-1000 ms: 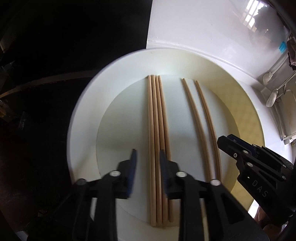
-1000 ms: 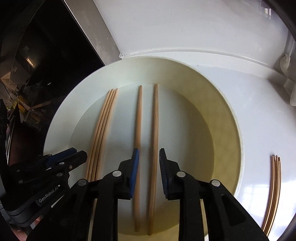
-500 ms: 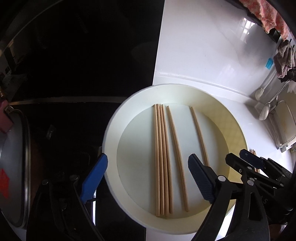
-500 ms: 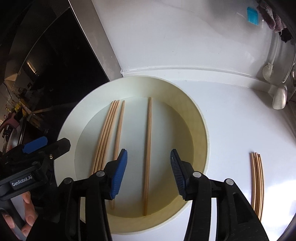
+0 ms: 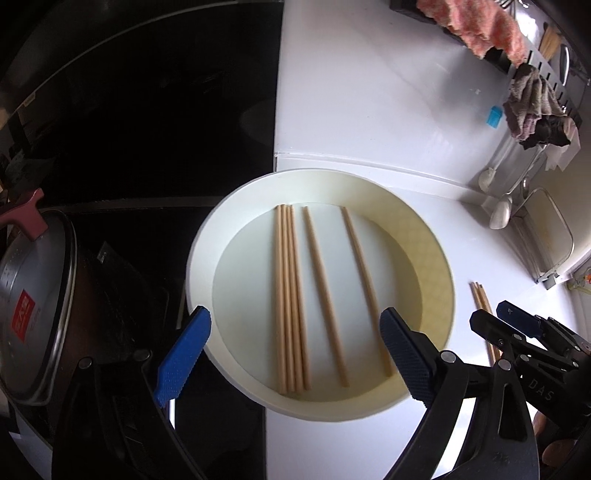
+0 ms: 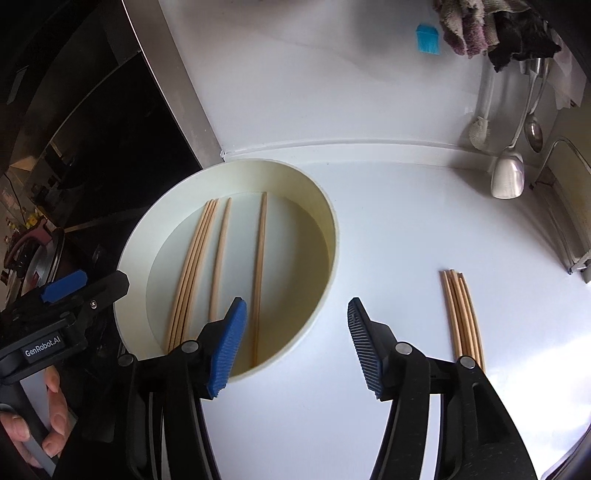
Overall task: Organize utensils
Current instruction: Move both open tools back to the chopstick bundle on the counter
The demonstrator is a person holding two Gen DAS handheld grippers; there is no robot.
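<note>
Chopsticks in bowl: wooden, flat on floor of white bowl; four bunched at 9 o'clock, two singles apart toward 3.
Chopsticks on counter: wooden bundle, parallel, at bowl's 3 o'clock.

Home kitchen. White counter; black hob with lidded pot; round dish of chopsticks; hanging ladle, spoon, cloths on a wall rail.

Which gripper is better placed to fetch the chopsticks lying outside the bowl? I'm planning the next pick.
Probably the right gripper: it is open and empty, beside the wooden chopstick bundle on the white counter. The open left gripper hangs across the round cream bowl.
</note>
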